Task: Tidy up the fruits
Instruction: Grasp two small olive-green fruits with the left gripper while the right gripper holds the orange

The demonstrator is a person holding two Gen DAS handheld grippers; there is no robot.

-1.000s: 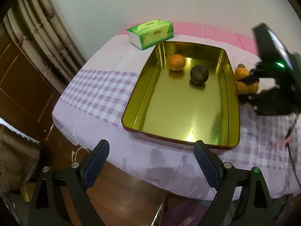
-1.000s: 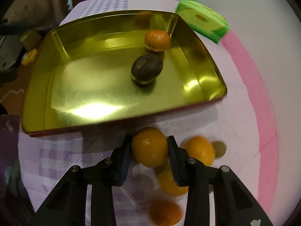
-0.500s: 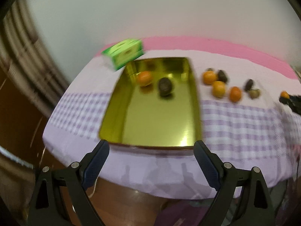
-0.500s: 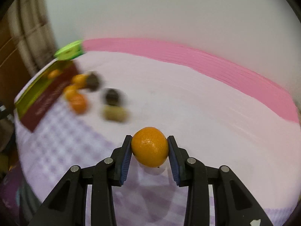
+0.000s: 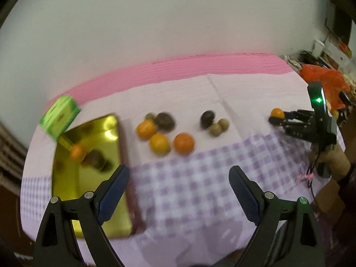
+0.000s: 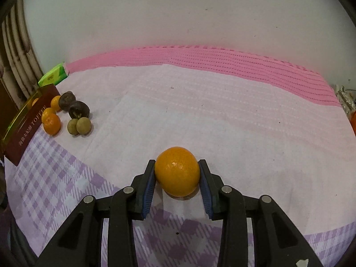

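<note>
My right gripper [image 6: 176,173] is shut on an orange [image 6: 177,170], low over the right part of the tablecloth; in the left wrist view it shows at the far right [image 5: 276,116] with that orange [image 5: 277,112]. My left gripper [image 5: 179,178] stands open and empty above the checked front of the cloth. A gold tray [image 5: 66,191] at the left holds one orange [image 5: 77,152] and a dark fruit [image 5: 95,158]. Loose on the cloth lie three oranges [image 5: 159,142], dark fruits [image 5: 164,121] and small greenish fruits [image 5: 215,129]. The same pile [image 6: 75,118] sits far left in the right wrist view.
A green tissue box [image 5: 59,116] stands behind the tray near the pink back strip of the cloth [image 5: 178,66]. A white wall rises behind the table. Red plastic bags and clutter [image 5: 322,77] lie off the table's right end. Curtains [image 6: 15,66] hang at the left.
The right gripper carried its orange from beside the tray far to the right and lowered it. The left gripper swung right, so the tray slid to the picture's left and the loose fruit came into view.
</note>
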